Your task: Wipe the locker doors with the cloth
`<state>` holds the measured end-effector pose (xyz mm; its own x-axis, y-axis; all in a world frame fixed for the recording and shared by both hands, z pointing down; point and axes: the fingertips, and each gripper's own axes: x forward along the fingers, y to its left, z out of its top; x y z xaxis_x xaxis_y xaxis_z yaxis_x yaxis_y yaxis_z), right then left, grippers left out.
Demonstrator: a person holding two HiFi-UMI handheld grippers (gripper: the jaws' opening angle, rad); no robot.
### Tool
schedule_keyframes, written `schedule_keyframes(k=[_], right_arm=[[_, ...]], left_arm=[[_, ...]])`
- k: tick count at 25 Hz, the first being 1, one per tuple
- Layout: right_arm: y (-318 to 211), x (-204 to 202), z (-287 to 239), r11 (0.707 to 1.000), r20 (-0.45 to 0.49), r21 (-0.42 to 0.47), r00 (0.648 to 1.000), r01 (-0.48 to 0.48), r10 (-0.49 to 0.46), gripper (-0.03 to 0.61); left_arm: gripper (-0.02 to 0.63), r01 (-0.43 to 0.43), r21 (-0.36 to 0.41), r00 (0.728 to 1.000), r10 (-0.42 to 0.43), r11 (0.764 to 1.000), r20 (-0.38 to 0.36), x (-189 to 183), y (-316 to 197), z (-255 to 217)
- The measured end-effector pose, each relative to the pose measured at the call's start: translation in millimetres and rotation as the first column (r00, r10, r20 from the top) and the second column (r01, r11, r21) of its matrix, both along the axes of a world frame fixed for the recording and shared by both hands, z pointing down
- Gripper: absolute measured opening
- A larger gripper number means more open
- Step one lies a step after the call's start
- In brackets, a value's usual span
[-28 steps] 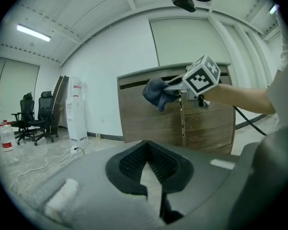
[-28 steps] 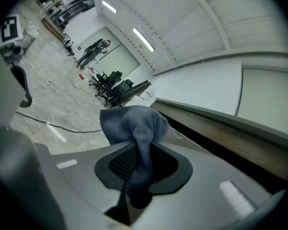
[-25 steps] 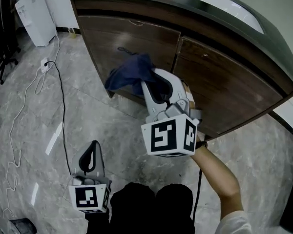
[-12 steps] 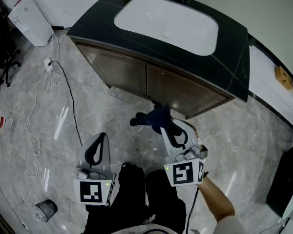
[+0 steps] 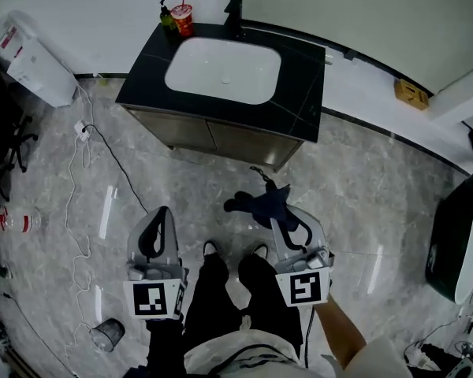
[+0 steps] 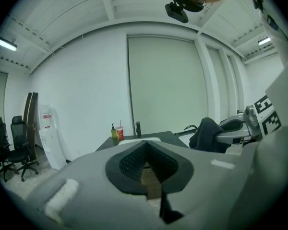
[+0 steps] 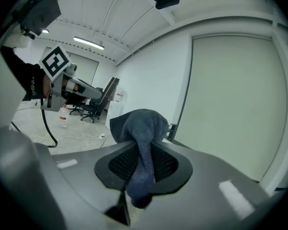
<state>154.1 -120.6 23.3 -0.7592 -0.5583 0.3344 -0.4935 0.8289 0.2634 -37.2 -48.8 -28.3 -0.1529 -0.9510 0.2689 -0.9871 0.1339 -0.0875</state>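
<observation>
2 grippers hang low in the frame beside our legs, well apart from the locker doors (image 5: 213, 135) under the dark counter (image 5: 301, 93) at upper centre. The right gripper (image 5: 280, 220) has its fingers clamped on the blue cloth (image 5: 262, 201), which bunches out past the tips, so a loose wad points toward the doors. The left gripper (image 5: 159, 213) has its fingers together on nothing; we judge it spare, since wiping needs only 1 tool. From this far, no wiping is under way.
</observation>
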Motion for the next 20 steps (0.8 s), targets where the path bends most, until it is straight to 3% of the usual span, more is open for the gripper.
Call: schedule_keyframes(k=[7,12,16,20], right_arm=[[21.2,49.1,-87.5,0.979,0.060,0.010,0.977,-0.204,0.203,0.072],[66.5,49.1,-135.1,0.959,0.136,0.006,0.950,-0.284,0.280,0.072],[106.3,49.9,-159.4,0.930,0.214,-0.009,0.908,-0.367,0.360,0.072],[154.6,45.7,-177.4,0.913,0.255,0.000,0.883,-0.407,0.394,0.072]], left_arm=[[0.002,-0.108,0.055,0.994,0.108,0.993,-0.001,36.9,20.0,-78.7],[0.002,-0.216,0.086,0.976,0.216,0.973,0.012,49.3,55.8,-110.2],[0.002,-0.294,0.073,0.956,0.294,0.953,0.010,52.7,92.3,-125.6],[0.002,-0.322,0.090,0.946,0.323,0.942,0.001,45.7,134.9,-132.9]])
